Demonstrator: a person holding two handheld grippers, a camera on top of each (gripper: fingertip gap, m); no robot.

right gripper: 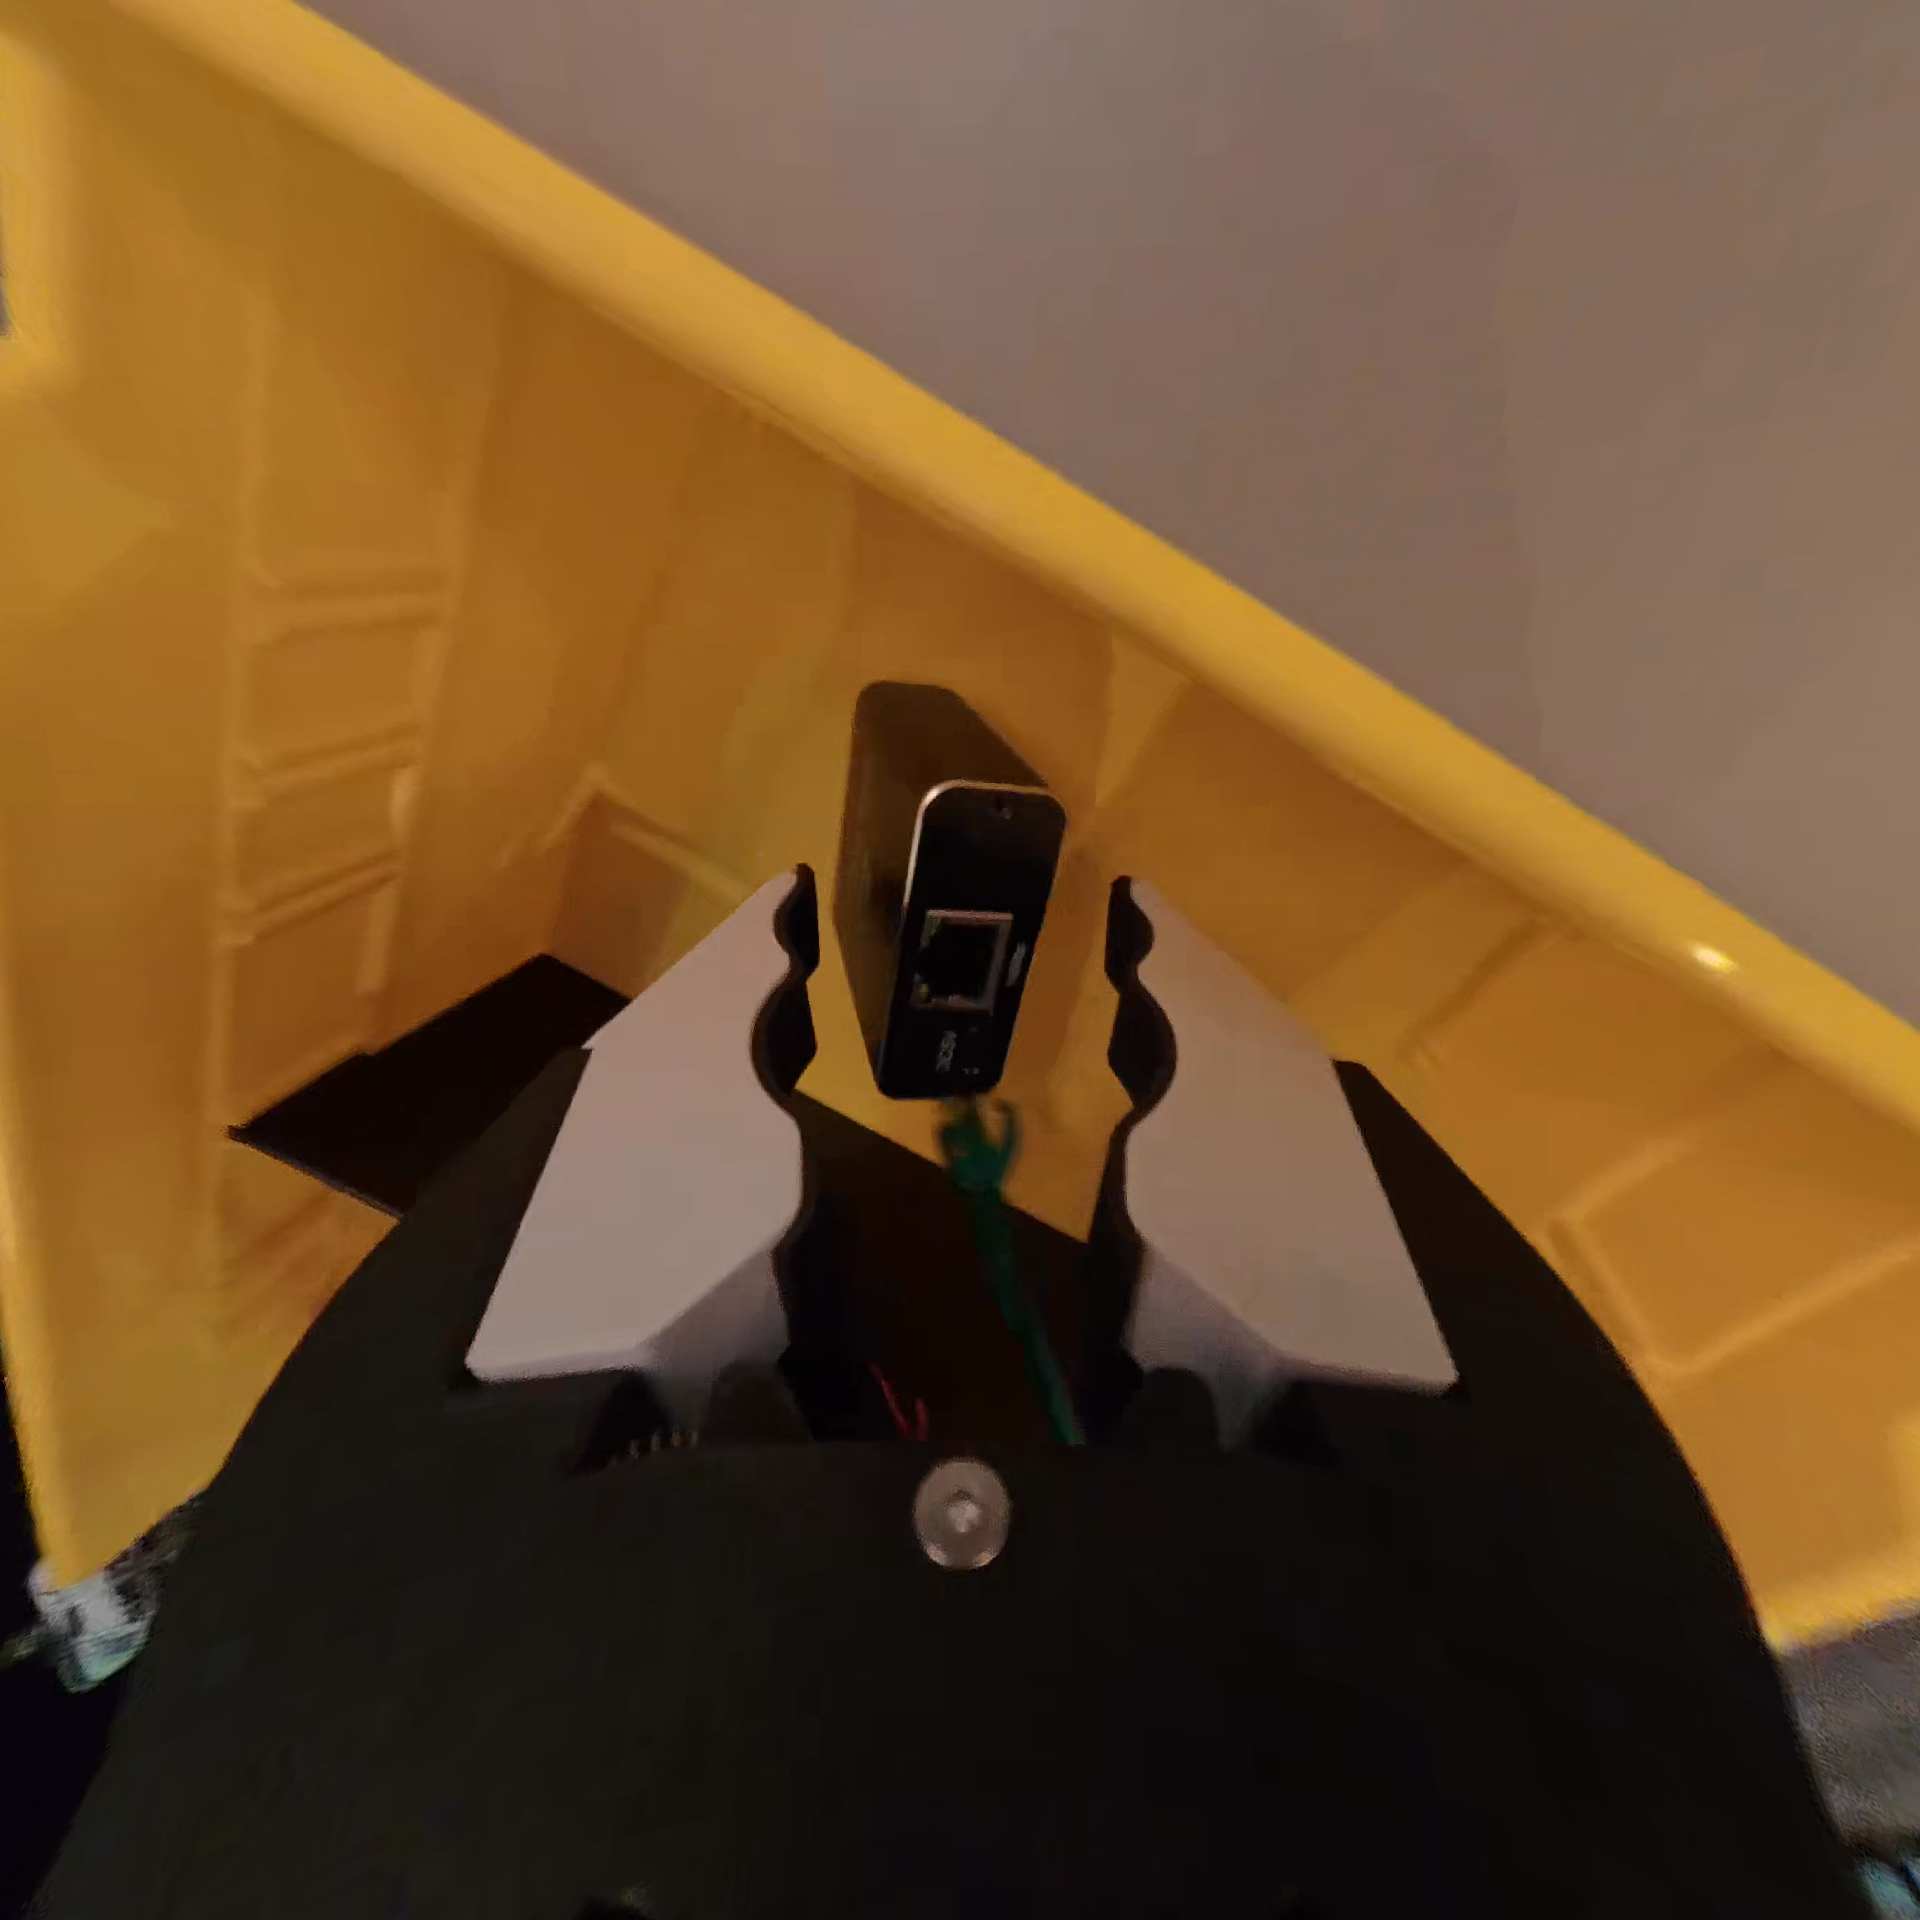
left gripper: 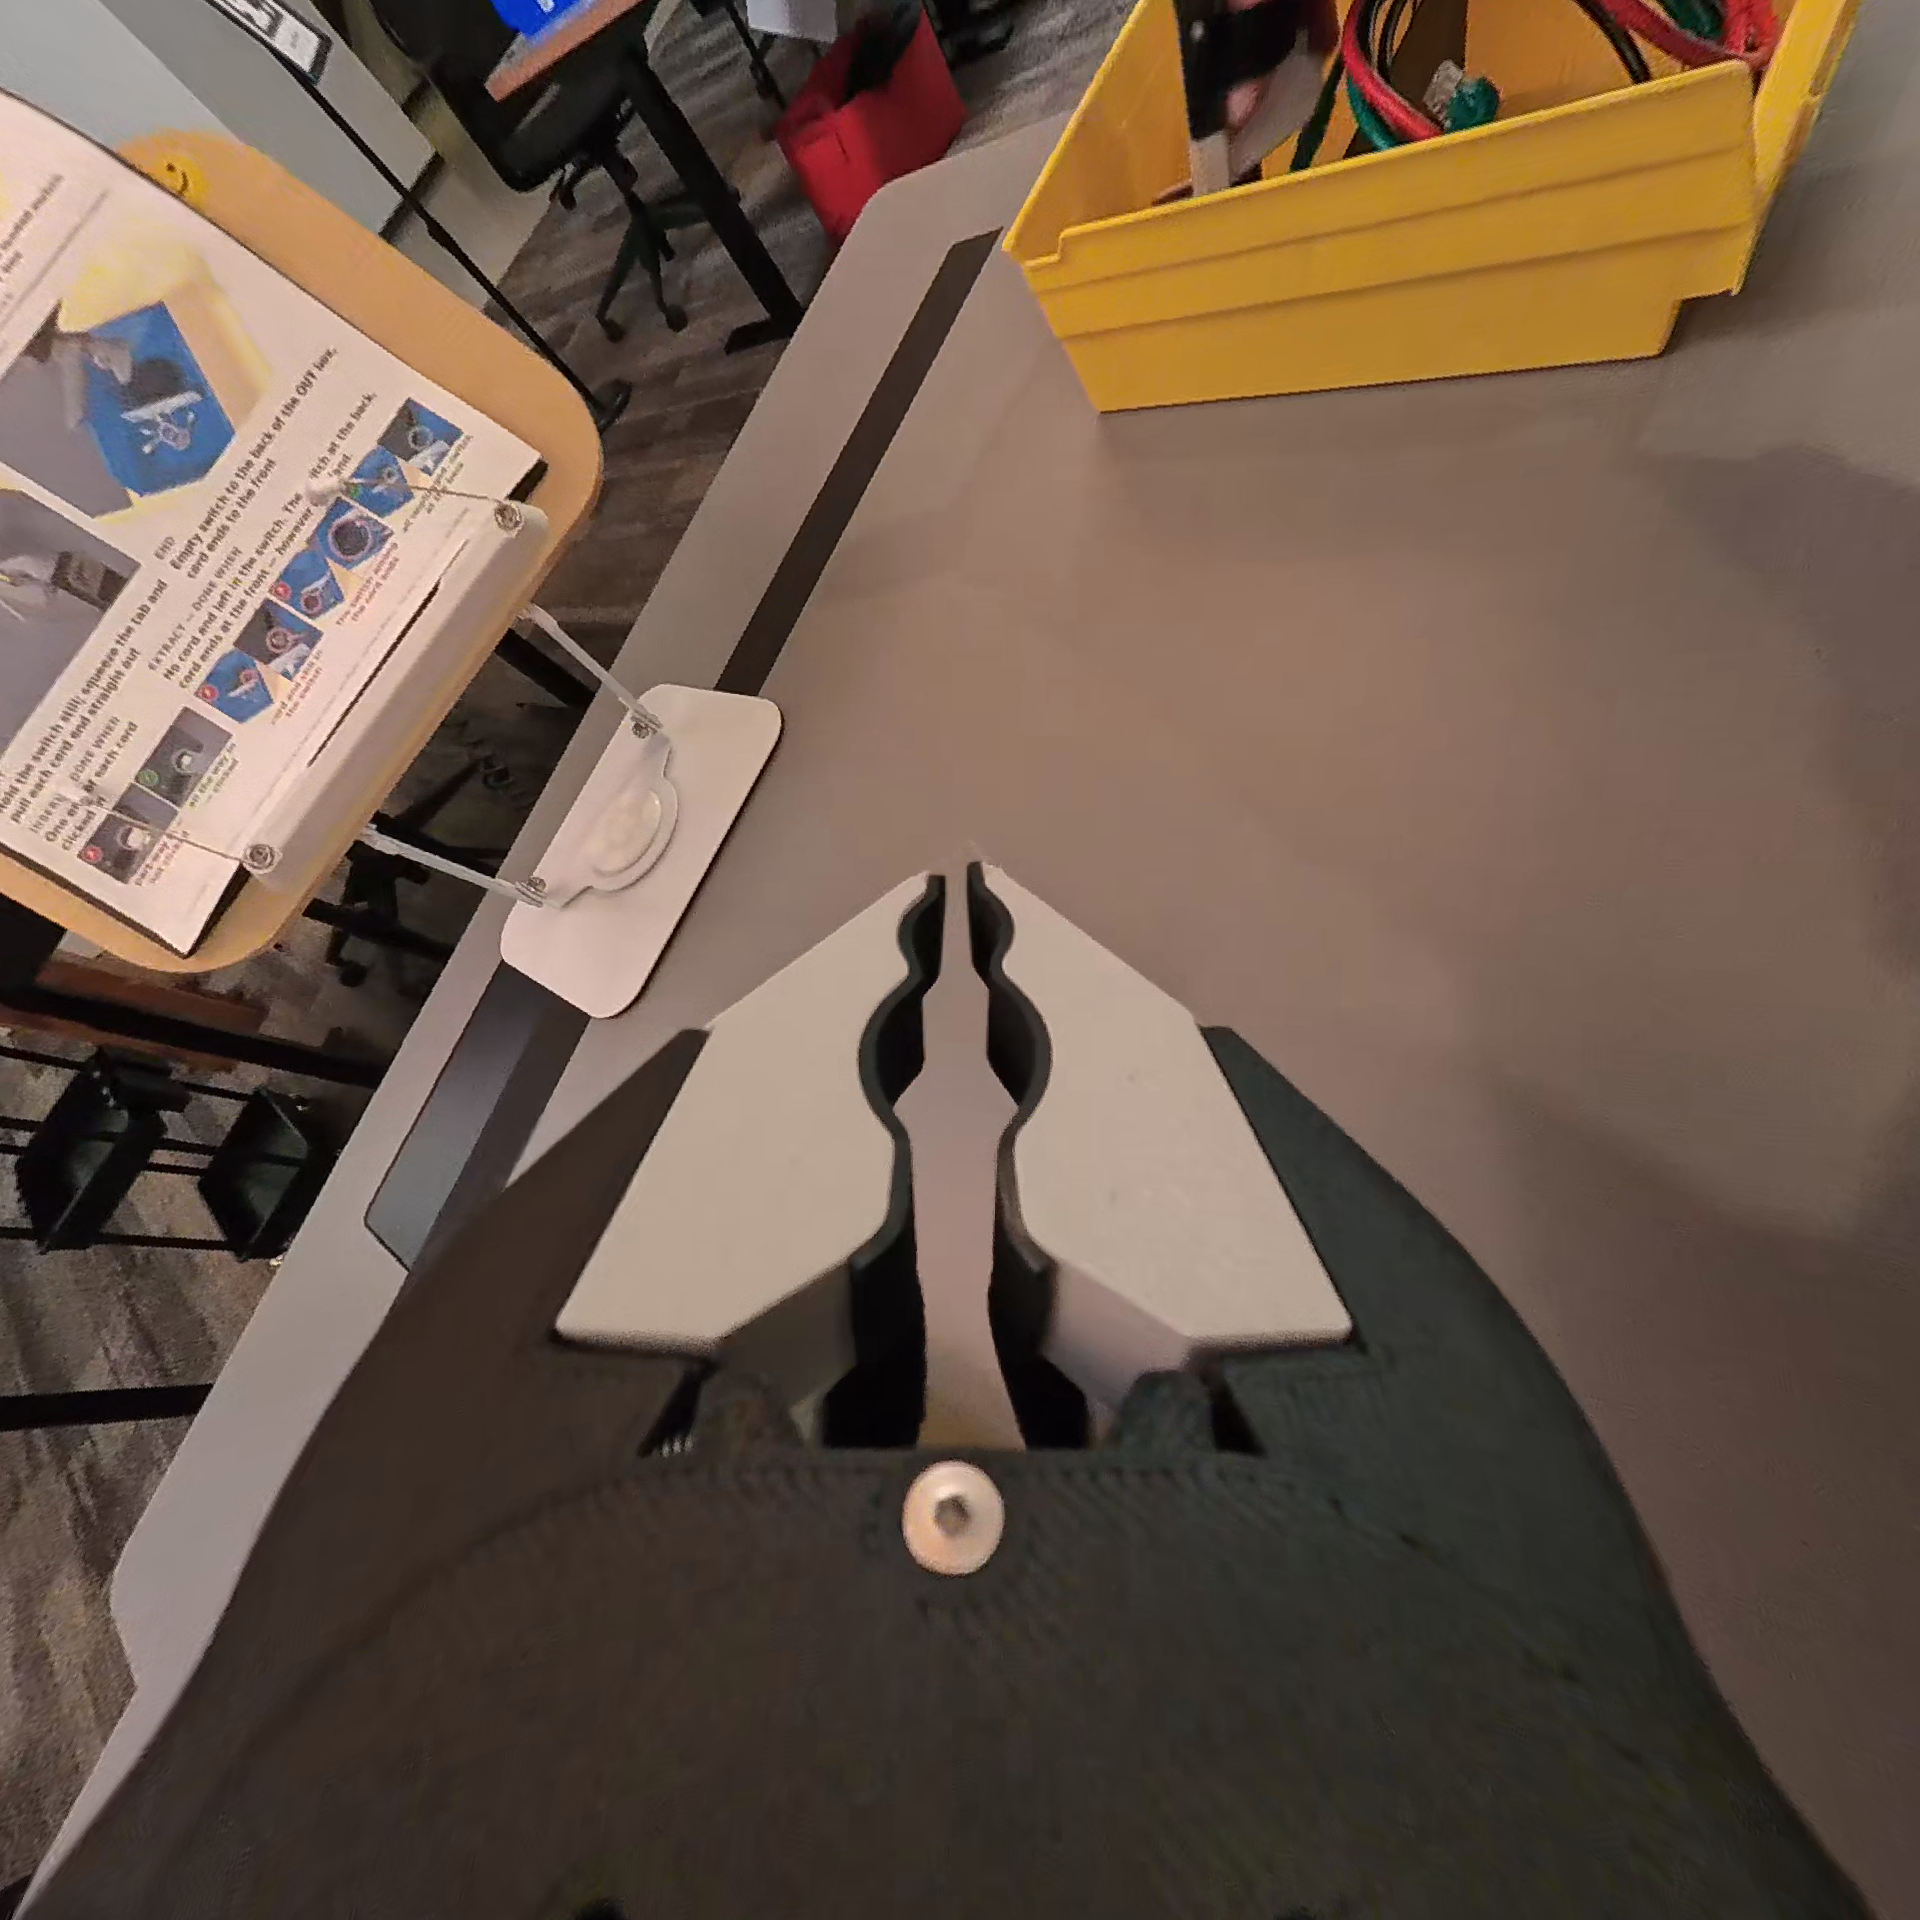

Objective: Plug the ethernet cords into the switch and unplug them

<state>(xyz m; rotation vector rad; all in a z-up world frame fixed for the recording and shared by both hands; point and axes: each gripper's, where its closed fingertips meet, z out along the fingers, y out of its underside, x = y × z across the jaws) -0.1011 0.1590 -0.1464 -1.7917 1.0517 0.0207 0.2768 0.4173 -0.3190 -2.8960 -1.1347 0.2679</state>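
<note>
Jaws nearly together and holding nothing, our left gripper hovers over bare grey table, with the table edge close to its left and a white stand base just beside that edge. Farther ahead to the right sits the yellow bin, holding red and green cords. Our right gripper, jaws spread wide, reaches inside the bin; the black switch stands upright between its fingertips, touching neither that we can tell, a green cord below it and the yellow wall beyond.
</note>
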